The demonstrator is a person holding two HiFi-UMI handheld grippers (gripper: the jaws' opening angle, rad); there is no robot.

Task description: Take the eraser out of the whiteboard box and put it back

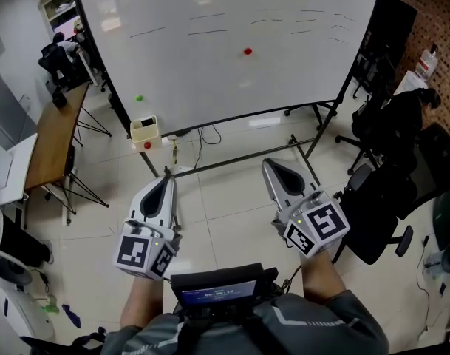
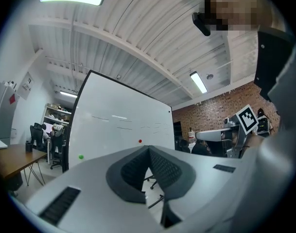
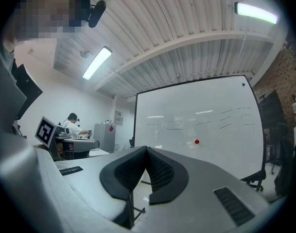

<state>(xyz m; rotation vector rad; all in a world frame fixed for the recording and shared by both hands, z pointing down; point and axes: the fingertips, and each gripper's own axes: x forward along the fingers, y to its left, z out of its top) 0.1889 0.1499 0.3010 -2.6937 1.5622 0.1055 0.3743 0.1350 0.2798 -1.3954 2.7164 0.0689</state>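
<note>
The whiteboard box (image 1: 143,130) sits at the lower left corner of the whiteboard (image 1: 232,43), just below its green magnet (image 1: 139,97), and from your viewpoint you cannot tell whether the eraser lies inside it. Your left gripper (image 1: 165,177) and right gripper (image 1: 271,165) both have their jaws clenched on nothing, short of the whiteboard's bottom edge and well apart from the box. Bare floor (image 1: 225,198) lies open in front of the whiteboard, hemmed by a wooden desk (image 1: 55,135) to its left and black office chairs (image 1: 394,176) to its right.
</note>
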